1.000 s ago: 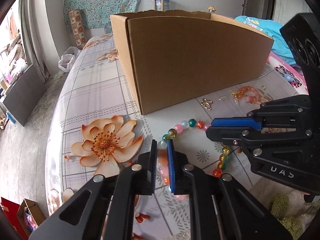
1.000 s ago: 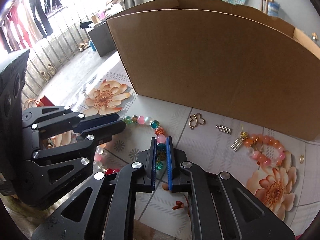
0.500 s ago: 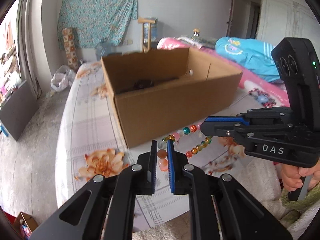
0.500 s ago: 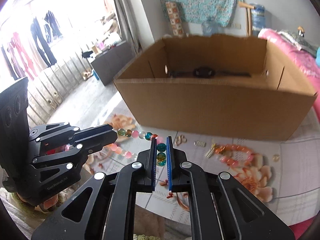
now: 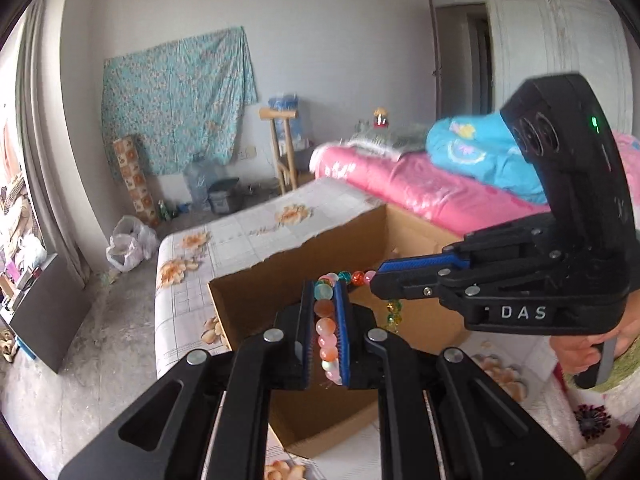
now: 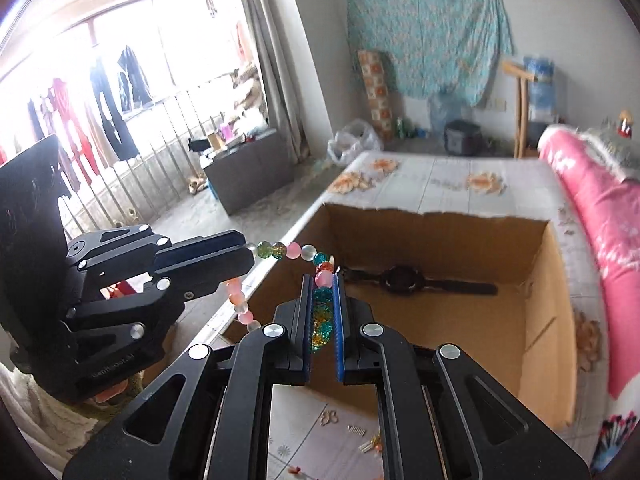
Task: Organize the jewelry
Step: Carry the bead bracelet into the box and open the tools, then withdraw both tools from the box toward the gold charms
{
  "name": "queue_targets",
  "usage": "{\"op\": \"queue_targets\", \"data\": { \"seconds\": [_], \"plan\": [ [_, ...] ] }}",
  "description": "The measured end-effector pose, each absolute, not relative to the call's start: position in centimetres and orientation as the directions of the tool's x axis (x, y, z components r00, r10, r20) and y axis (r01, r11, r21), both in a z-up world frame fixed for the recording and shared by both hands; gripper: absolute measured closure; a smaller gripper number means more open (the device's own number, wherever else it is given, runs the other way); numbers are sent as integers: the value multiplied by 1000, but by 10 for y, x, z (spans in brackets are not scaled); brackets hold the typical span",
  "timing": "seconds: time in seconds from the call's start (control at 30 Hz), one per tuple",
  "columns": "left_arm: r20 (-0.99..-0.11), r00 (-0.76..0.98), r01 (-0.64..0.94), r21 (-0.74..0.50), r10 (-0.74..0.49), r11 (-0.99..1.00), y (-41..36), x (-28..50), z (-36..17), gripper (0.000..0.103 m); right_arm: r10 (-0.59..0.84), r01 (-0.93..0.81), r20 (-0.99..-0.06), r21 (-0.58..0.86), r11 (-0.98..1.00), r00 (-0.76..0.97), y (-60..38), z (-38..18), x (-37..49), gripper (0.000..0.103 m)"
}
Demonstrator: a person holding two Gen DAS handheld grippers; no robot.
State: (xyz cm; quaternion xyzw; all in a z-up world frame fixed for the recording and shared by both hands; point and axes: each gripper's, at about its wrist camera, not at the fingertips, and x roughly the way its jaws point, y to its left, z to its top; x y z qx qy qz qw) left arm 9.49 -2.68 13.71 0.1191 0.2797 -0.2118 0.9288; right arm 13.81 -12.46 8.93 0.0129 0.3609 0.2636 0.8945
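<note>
A bead necklace (image 5: 326, 328) of pink, orange, teal and clear beads is stretched between both grippers, high above the open cardboard box (image 5: 256, 300). My left gripper (image 5: 325, 284) is shut on its pink and orange beads. My right gripper (image 6: 322, 280) is shut on its teal and yellow beads (image 6: 322, 320). The strand (image 6: 286, 250) runs from the left gripper (image 6: 240, 256) to my right one over the box's near left corner. The right gripper (image 5: 376, 278) shows at right in the left wrist view. A black wristwatch (image 6: 404, 282) lies inside the box (image 6: 552, 320).
Small gold charms (image 6: 330, 418) and clasps lie on the flowered tablecloth (image 6: 440, 180) in front of the box. A pink bed (image 5: 420, 192) with a blue quilt is at the right. The floor drops off at the table's left edge.
Both grippers have lifted the necklace from the tabletop to well above the box, moving forward over its near wall. The box interior and watch have come into view.
</note>
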Motion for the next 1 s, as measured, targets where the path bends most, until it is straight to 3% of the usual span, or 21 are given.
{"op": "queue_targets", "data": {
  "seconds": [0.23, 0.4, 0.53, 0.73, 1.0],
  "plan": [
    [-732, 647, 452, 143, -213, 881, -31, 141, 80, 93, 450, -434, -786, 260, 863, 423, -108, 33, 187, 96],
    [-774, 613, 449, 177, -158, 876, -31, 156, 59, 93, 404, -419, -855, 254, 872, 324, -102, 13, 206, 95],
    [-778, 616, 427, 201, -121, 882, -31, 168, 52, 93, 389, -401, -853, 239, 884, 348, -102, 25, 214, 82],
    [-768, 627, 392, 166, -131, 905, -22, 175, 53, 92, 438, -384, -809, 288, 877, 393, -110, 30, 214, 82],
    [-686, 694, 383, 92, -221, 919, 1, 134, 84, 90, 499, -372, -700, 343, 862, 511, -142, 66, 181, 79]
  ]
}}
